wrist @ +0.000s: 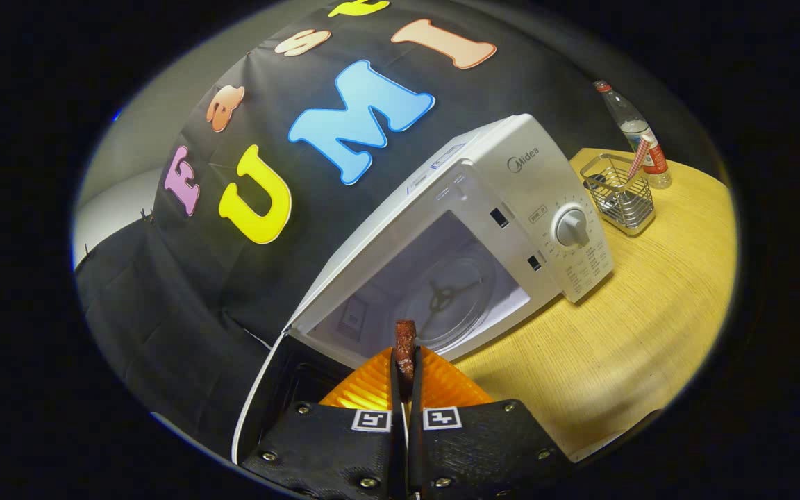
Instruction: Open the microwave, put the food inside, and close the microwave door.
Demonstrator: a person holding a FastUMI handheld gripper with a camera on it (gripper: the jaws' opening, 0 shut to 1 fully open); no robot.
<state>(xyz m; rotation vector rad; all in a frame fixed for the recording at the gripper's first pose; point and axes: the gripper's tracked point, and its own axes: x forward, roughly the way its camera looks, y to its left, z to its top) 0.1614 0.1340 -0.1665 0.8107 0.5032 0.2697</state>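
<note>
On wooden table, open microwave; tongs clamping food.

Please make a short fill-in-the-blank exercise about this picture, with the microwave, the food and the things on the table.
1. The door of the microwave is ____.
2. The claw is shut on a dark piece of ____, just in front of the oven's cavity.
3. Beside the microwave, a wire basket stands on the wooden ____.
4. Behind the basket stands a clear plastic ____ with a red cap.

Missing words: open; food; table; bottle.
</note>
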